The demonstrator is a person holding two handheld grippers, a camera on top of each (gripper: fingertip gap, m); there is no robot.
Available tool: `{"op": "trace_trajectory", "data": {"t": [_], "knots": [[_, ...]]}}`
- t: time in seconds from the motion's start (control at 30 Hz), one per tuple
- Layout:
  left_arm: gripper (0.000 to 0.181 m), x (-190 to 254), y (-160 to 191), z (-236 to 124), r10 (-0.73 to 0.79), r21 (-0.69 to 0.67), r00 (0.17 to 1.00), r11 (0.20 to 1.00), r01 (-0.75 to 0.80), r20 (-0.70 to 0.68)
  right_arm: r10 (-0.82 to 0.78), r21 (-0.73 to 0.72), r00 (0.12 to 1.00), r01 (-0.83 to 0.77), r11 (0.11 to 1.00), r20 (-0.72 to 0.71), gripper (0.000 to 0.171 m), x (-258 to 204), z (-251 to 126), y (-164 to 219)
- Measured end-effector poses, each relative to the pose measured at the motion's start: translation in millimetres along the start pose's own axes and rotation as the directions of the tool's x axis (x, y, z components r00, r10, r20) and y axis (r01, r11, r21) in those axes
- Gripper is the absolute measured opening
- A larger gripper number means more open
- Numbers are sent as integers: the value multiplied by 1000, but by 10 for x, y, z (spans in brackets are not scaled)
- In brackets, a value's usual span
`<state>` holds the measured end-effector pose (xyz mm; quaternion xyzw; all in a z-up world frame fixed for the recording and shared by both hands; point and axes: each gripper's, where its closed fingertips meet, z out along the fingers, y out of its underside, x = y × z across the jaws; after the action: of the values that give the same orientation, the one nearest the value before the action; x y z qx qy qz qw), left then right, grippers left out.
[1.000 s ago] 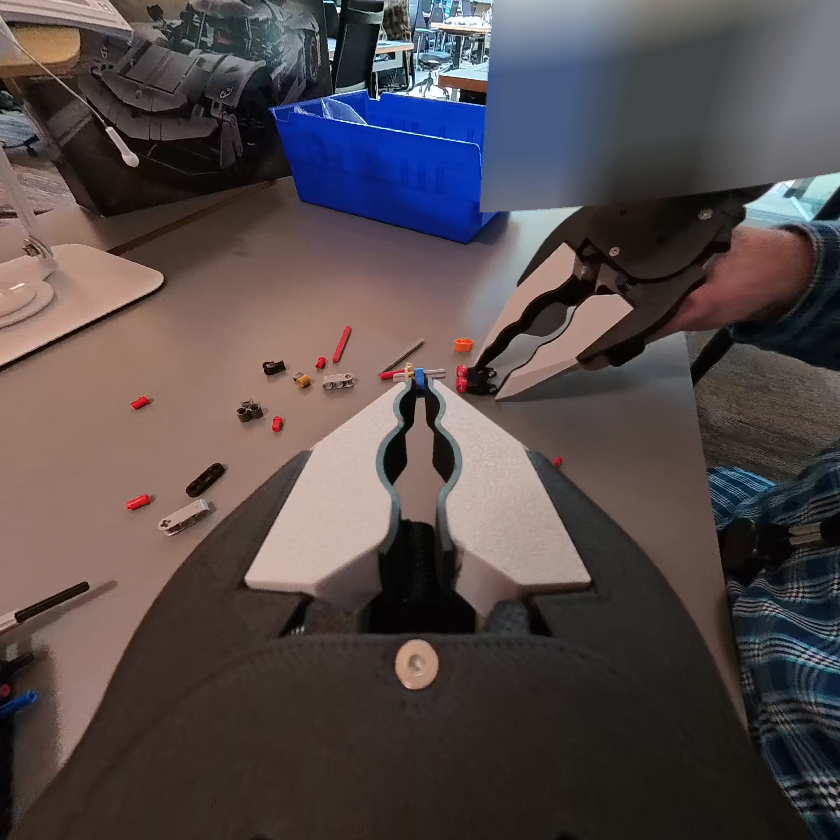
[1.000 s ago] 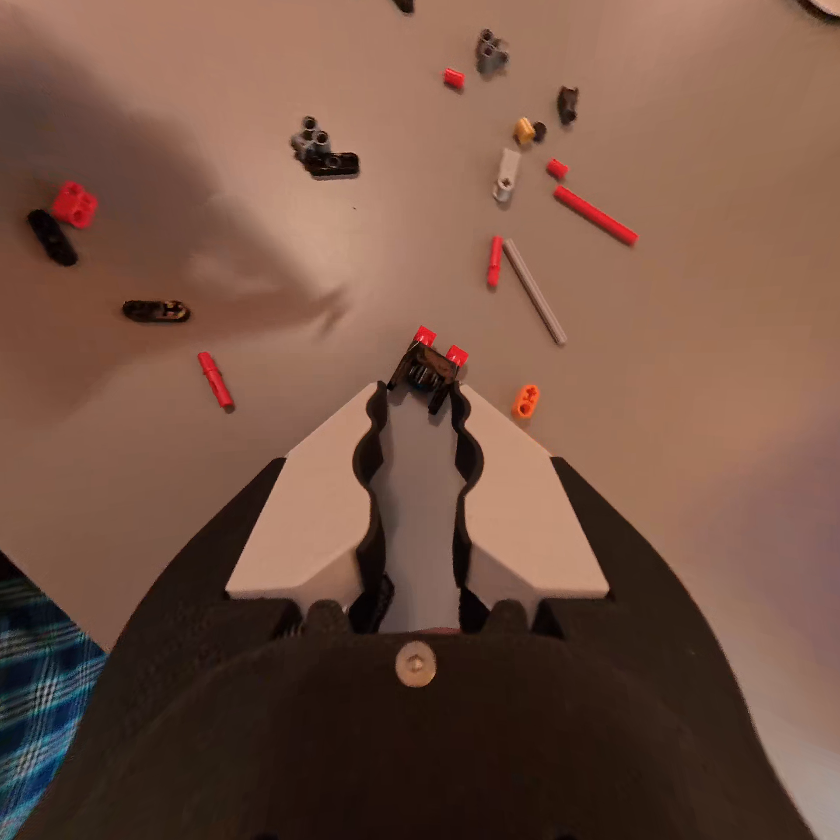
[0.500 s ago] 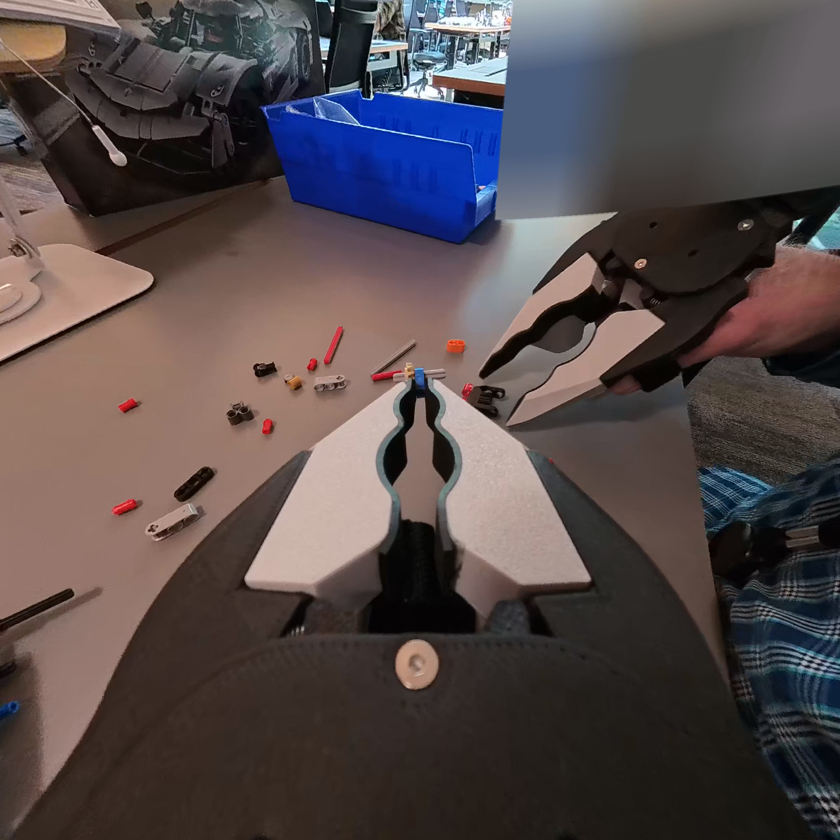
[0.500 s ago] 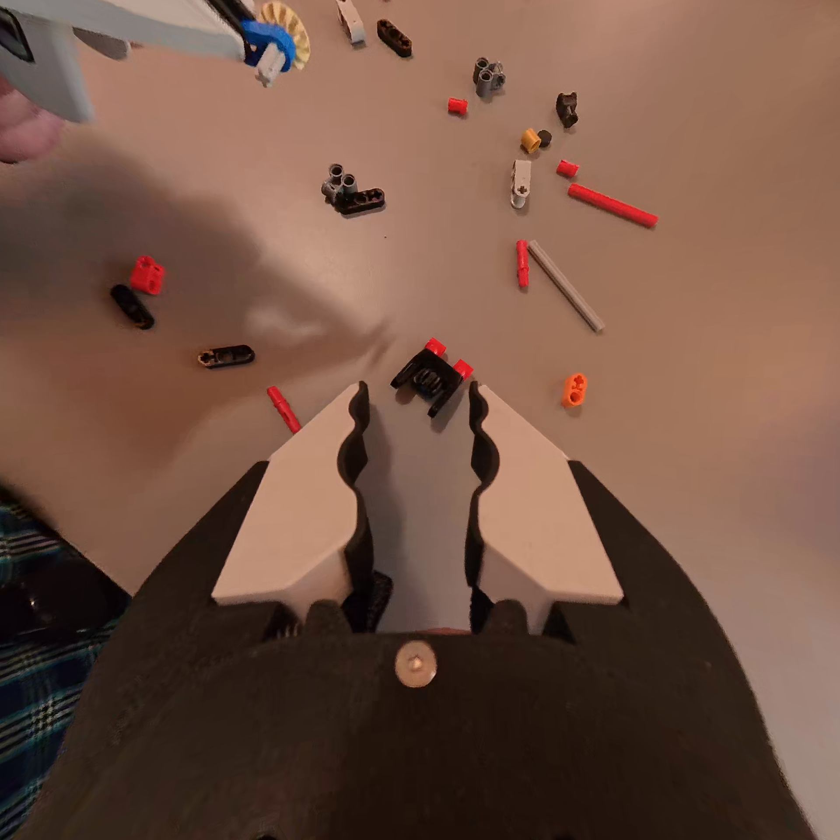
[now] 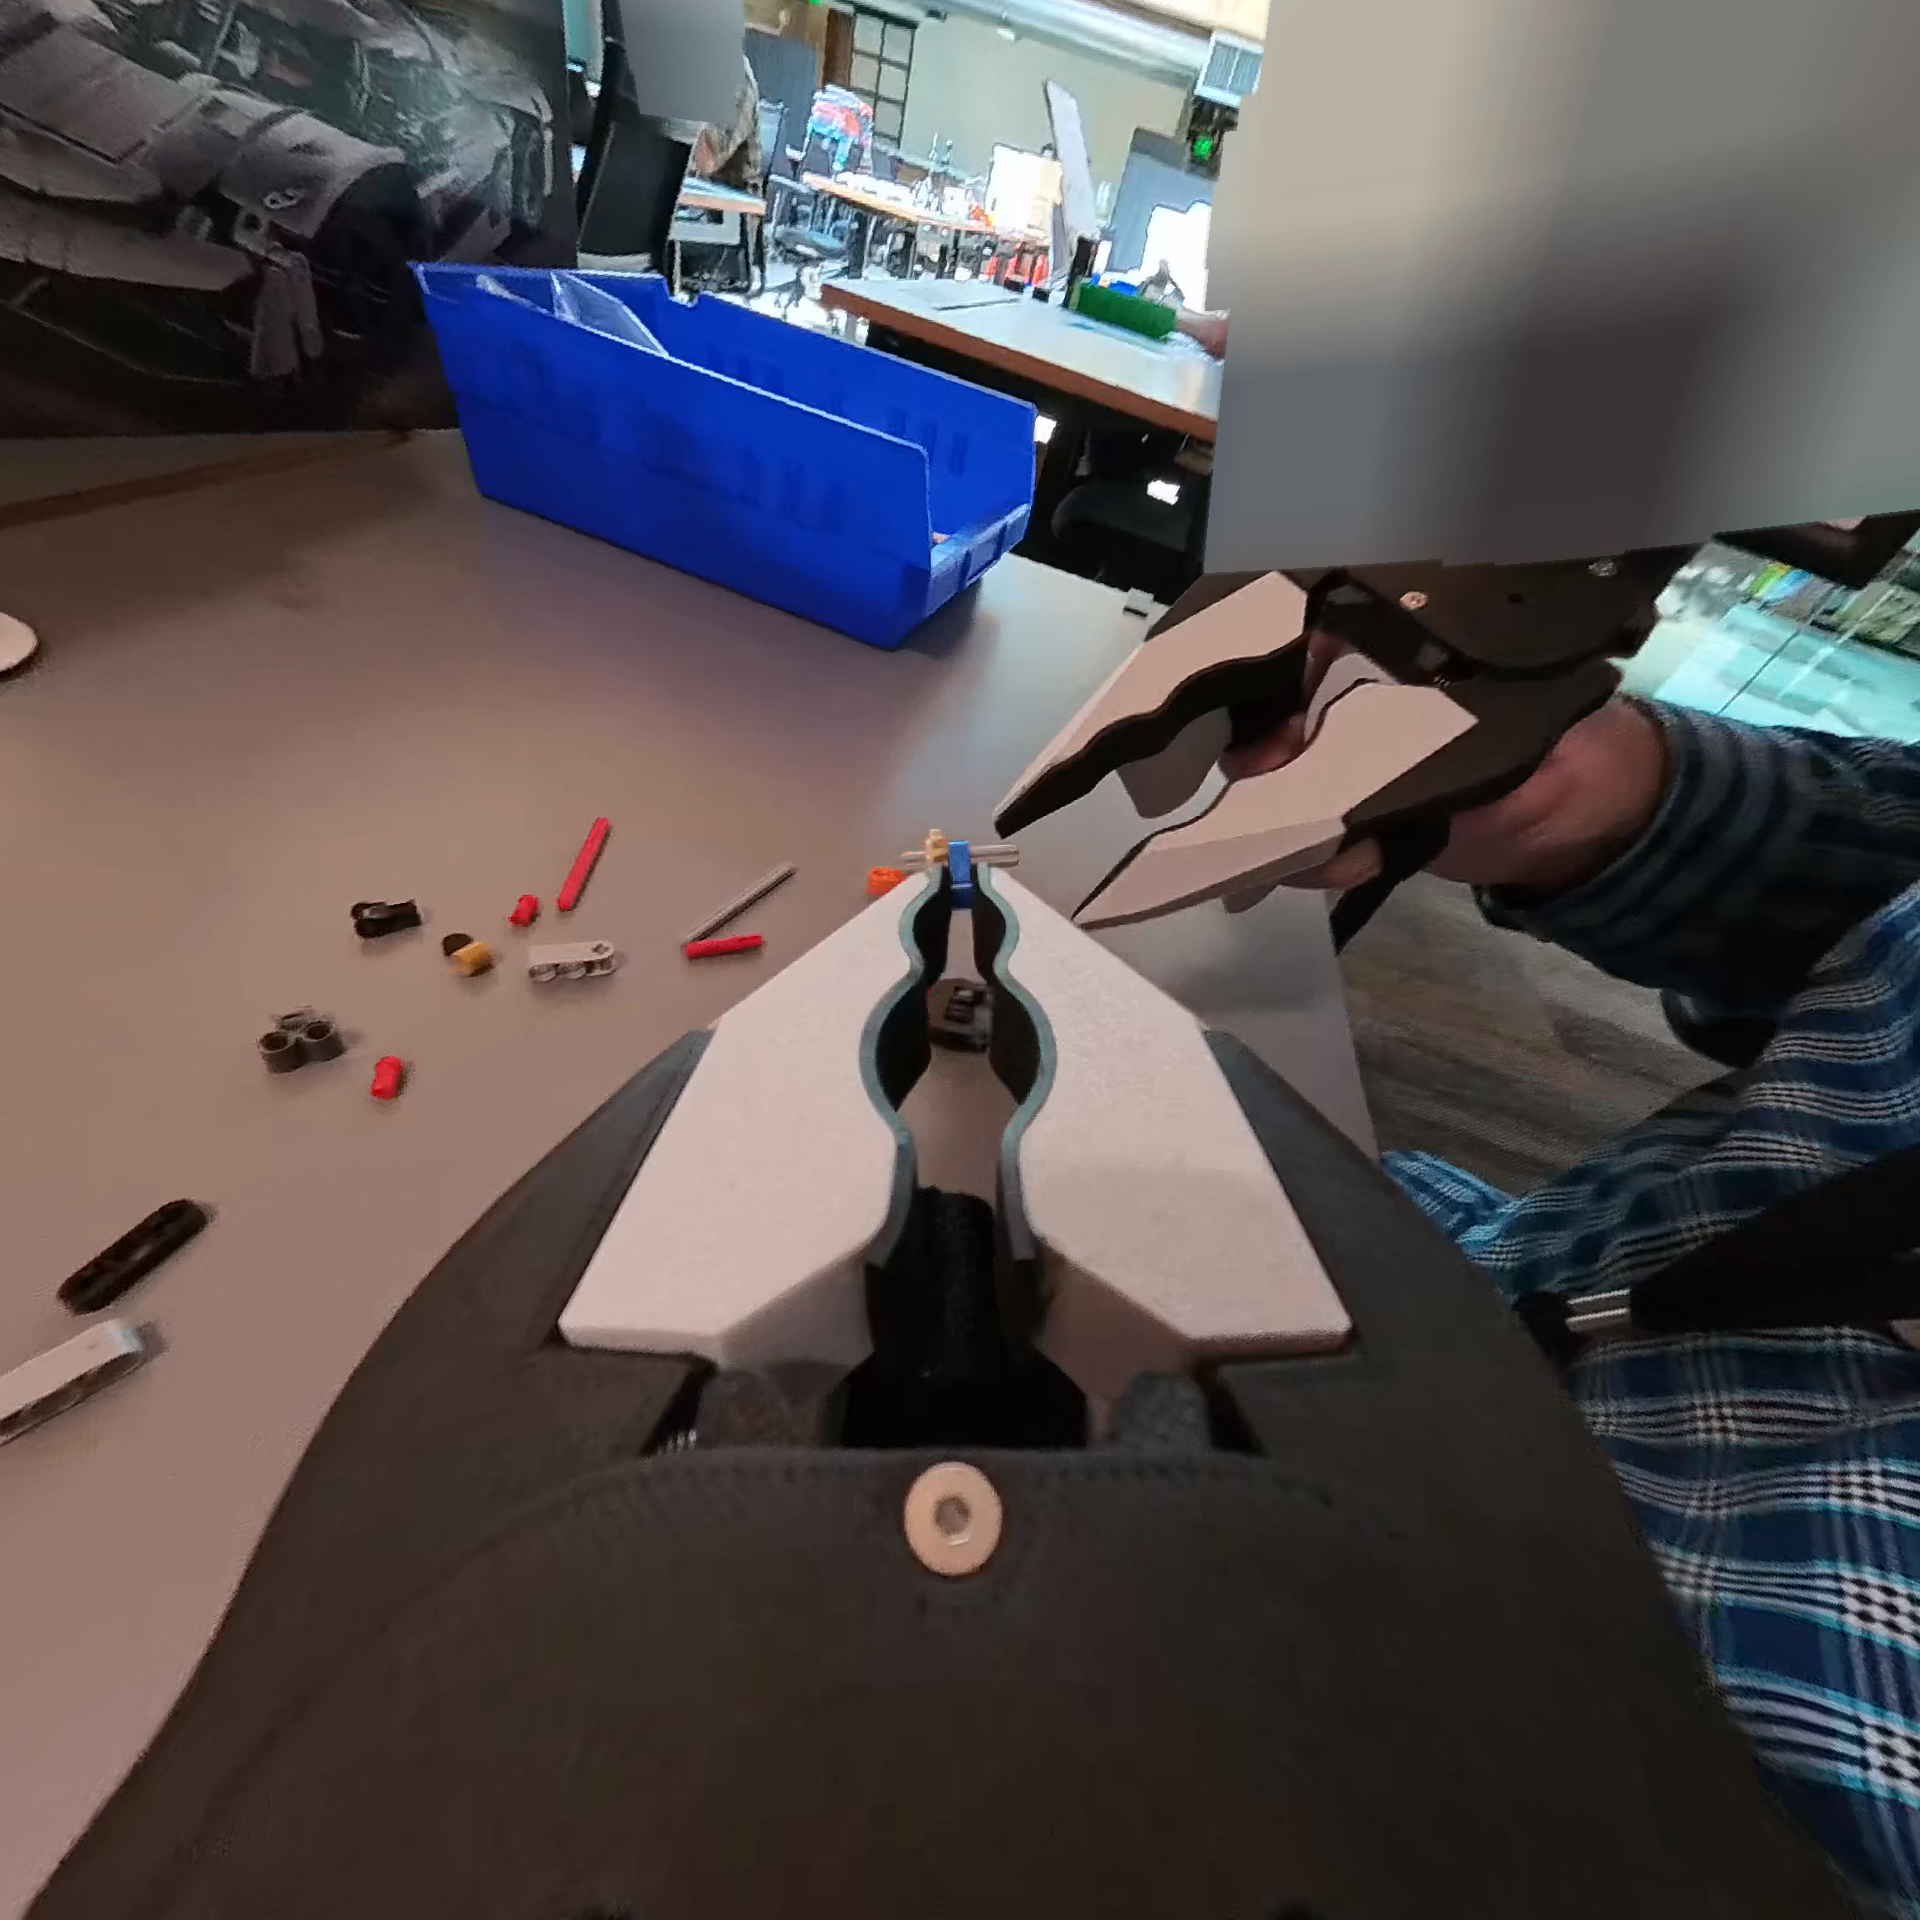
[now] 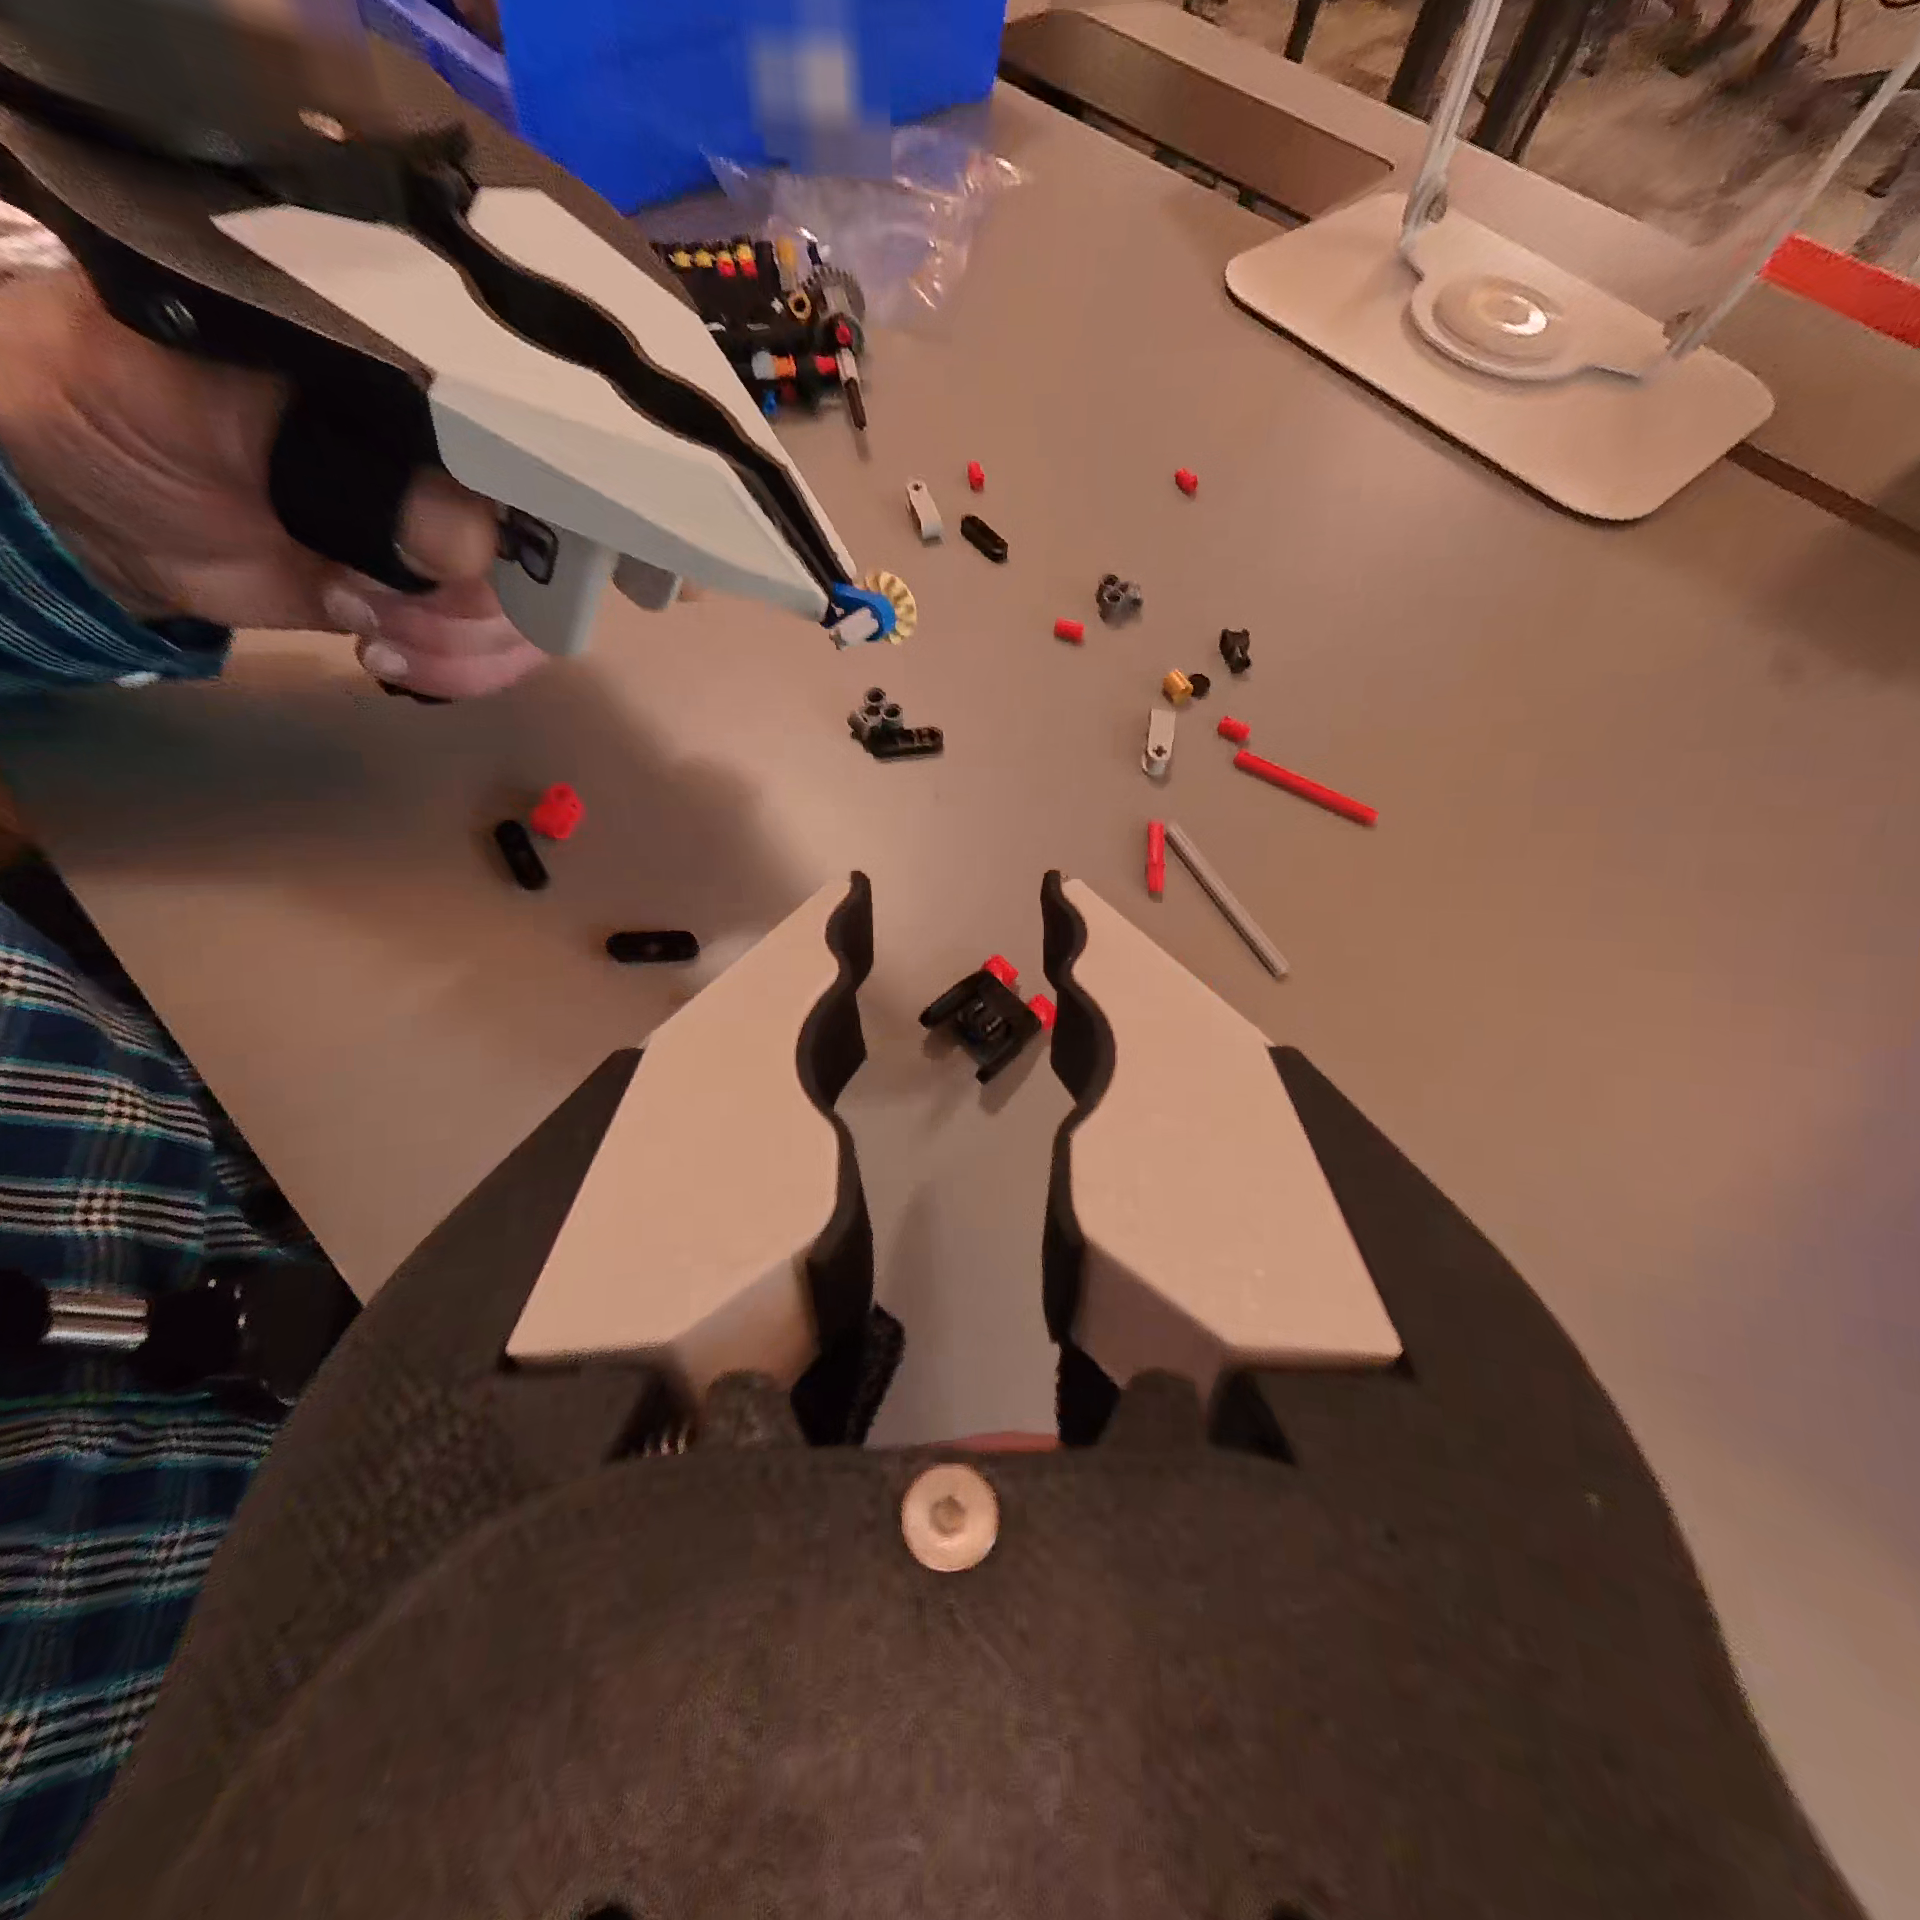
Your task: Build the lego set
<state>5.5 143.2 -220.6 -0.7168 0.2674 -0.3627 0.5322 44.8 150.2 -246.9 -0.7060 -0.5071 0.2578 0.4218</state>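
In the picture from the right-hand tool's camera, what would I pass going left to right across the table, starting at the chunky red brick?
Chunky red brick → grey-and-black connector cluster → black piece with two red pins → short red pin → long red axle → lamp base.

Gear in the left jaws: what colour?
Tan gear, on a blue piece; clearest in the right wrist view.
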Motion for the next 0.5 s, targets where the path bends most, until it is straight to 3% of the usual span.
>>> {"op": "trace_trajectory", "data": {"t": [0.23, 0.5], "knots": [[3, 63, 12, 62, 48, -1, 999, 999, -48, -6, 17, 54, 998, -20, 998, 68, 24, -80, -26, -120], [2, 132, 157, 220, 302, -145, 942, 949, -282, 148, 215, 79, 969, -226, 971, 124, 9, -122, -40, -129]]}}
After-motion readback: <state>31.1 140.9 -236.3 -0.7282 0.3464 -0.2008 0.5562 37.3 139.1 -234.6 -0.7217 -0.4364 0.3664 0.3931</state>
